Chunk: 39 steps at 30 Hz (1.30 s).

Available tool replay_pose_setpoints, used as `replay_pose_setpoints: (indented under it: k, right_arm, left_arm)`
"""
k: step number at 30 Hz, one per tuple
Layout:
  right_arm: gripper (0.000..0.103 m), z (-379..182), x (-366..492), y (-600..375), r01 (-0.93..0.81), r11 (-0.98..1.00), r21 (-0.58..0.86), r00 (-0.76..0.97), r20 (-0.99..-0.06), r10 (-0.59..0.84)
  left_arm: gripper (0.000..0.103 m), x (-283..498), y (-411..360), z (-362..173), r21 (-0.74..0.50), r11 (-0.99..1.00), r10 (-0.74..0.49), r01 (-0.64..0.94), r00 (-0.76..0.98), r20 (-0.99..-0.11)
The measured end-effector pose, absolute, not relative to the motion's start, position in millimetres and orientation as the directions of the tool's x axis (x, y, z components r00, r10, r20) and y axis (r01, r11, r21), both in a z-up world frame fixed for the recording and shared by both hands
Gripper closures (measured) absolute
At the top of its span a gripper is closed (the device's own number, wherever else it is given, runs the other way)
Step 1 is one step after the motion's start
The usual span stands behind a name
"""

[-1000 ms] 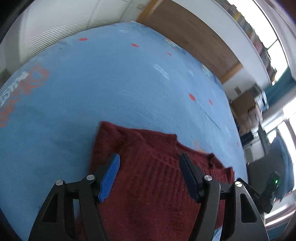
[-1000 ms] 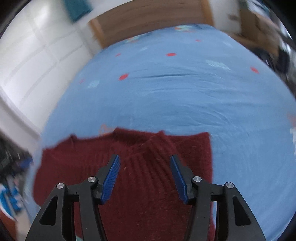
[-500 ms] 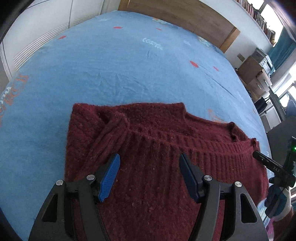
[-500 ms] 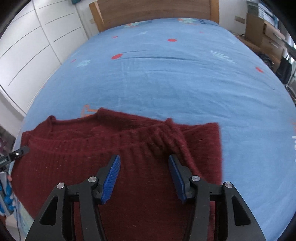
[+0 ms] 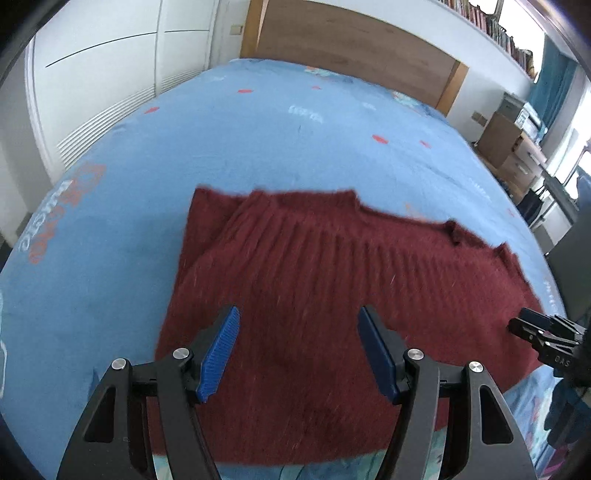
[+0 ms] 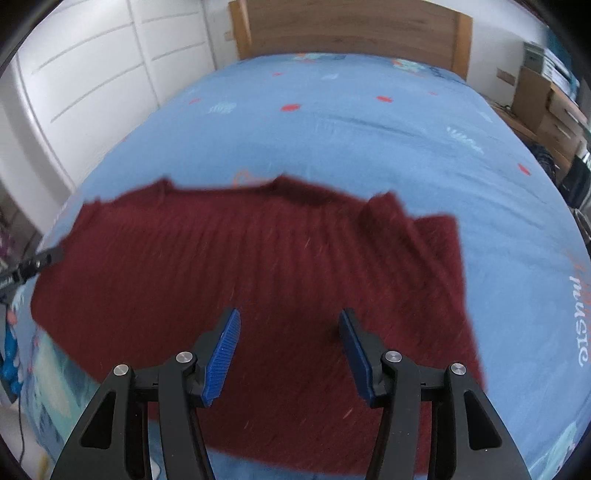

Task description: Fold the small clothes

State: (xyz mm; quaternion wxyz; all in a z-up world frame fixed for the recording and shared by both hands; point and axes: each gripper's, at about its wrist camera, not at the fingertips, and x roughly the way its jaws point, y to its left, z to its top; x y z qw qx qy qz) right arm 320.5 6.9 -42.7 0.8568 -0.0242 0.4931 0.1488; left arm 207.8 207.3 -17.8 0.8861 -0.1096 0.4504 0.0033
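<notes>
Both grippers, left (image 5: 298, 345) and right (image 6: 290, 349), parted (empty), maroon sweater (image 5: 314, 280) lying crosswise, ribbed edge toward headboard (image 5: 354, 48)

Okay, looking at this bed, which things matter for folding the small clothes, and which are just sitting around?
Part of the job:
- dark red ribbed knit sweater, spread flat on the blue patterned bedsheet
- left gripper, open above it
- right gripper, open above it

Just lying about:
- brown cardboard boxes beside the bed
- wooden headboard
- white wardrobe doors
</notes>
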Motion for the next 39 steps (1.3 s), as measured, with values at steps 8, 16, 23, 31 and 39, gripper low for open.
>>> replay_pose_setpoints:
  k: [8, 16, 23, 31, 39]
  right_arm:
    - [0.043, -57.7, 289.1, -11.0, -0.265, 0.960, 0.091, 0.460, -0.863, 0.209]
    - [0.043, -56.7, 274.5, -45.3, -0.183, 0.974, 0.133, 0.432, -0.879, 0.201]
    - [0.043, -51.7, 259.0, -66.5, -0.111, 0.980, 0.164, 0.436, -0.878, 0.196]
    - [0.043, -39.8, 240.8, -79.9, -0.089, 0.983, 0.162, 0.448, -0.875, 0.185]
    - [0.043, -31.9, 242.3, -66.3, -0.114, 0.980, 0.165, 0.462, -0.864, 0.200]
  left_arm:
    - [0.042, 184.5, 195.6, -36.4, -0.126, 0.986, -0.040, -0.107, 0.583, -0.811]
    - [0.042, 175.2, 192.6, -33.8, -0.119, 0.988, -0.040, -0.099, 0.580, -0.814]
    - [0.042, 165.3, 191.2, -30.6, -0.115, 0.989, -0.037, -0.098, 0.580, -0.814]
    - [0.042, 150.1, 190.1, -26.1, -0.102, 0.989, -0.018, -0.110, 0.587, -0.809]
    - [0.042, 142.3, 191.7, -25.2, -0.093, 0.989, -0.007, -0.116, 0.588, -0.809]
